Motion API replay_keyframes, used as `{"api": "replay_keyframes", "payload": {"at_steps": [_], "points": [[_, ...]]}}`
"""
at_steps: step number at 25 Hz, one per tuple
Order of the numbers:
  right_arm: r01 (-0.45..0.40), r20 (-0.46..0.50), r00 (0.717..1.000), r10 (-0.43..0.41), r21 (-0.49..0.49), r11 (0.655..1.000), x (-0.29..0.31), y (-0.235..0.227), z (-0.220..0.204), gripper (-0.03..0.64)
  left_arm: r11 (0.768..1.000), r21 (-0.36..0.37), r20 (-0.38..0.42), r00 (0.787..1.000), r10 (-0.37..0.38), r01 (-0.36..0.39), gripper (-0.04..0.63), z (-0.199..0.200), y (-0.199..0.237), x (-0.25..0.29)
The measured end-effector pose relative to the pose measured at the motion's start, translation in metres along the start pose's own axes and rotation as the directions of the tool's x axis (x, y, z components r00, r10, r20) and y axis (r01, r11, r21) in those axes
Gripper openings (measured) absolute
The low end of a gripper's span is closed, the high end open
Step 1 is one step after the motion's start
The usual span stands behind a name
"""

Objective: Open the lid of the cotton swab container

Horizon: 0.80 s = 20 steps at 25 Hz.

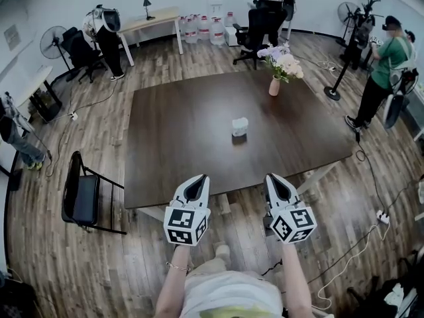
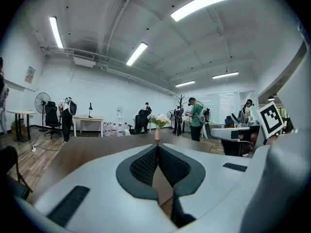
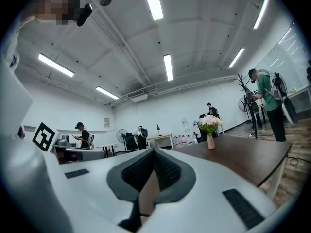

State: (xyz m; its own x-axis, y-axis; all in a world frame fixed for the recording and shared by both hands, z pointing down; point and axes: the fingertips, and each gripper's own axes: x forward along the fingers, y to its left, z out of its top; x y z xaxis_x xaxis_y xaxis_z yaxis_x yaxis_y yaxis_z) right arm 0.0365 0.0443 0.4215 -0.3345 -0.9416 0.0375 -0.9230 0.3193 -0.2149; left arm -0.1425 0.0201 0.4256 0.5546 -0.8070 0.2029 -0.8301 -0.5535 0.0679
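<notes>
Dark wooden table fills the middle of a plank-floored office. At its near edge hover the left gripper and the right gripper, each with jaws clenched together on nothing. A vase of flowers stands toward the far right side, and the small cotton swab container sits near the table's centre, well apart from both grippers.

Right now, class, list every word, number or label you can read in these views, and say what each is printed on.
No text can be read in any view.
Wall notice: too small to read.
Cotton swab container: no legible label.
Marker cubes: black-and-white square patterns only, no words.
</notes>
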Motion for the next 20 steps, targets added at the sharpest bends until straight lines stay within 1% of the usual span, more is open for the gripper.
{"api": "replay_keyframes", "payload": {"at_steps": [6, 13, 16, 20], "points": [[0.020, 0.001, 1.000, -0.020, 0.006, 1.000, 0.023, -0.015, 0.003, 0.021, 1.000, -0.001, -0.011, 1.000, -0.020, 0.020, 0.023, 0.001, 0.015, 0.029], [0.038, -0.018, 0.999, -0.037, 0.032, 0.999, 0.051, -0.045, -0.005, 0.021, 1.000, 0.000, -0.035, 0.999, -0.030, 0.030, 0.023, -0.003, 0.021, 0.065], [0.034, -0.026, 0.999, -0.033, 0.041, 0.999, 0.070, -0.060, -0.005, 0.021, 1.000, -0.007, -0.040, 0.999, -0.019, 0.019, 0.023, -0.002, 0.028, 0.083], [0.006, -0.037, 0.999, -0.005, 0.042, 0.999, 0.104, -0.082, -0.001, 0.021, 1.000, -0.018, -0.039, 0.999, 0.017, -0.018, 0.023, 0.003, 0.042, 0.116]]}}
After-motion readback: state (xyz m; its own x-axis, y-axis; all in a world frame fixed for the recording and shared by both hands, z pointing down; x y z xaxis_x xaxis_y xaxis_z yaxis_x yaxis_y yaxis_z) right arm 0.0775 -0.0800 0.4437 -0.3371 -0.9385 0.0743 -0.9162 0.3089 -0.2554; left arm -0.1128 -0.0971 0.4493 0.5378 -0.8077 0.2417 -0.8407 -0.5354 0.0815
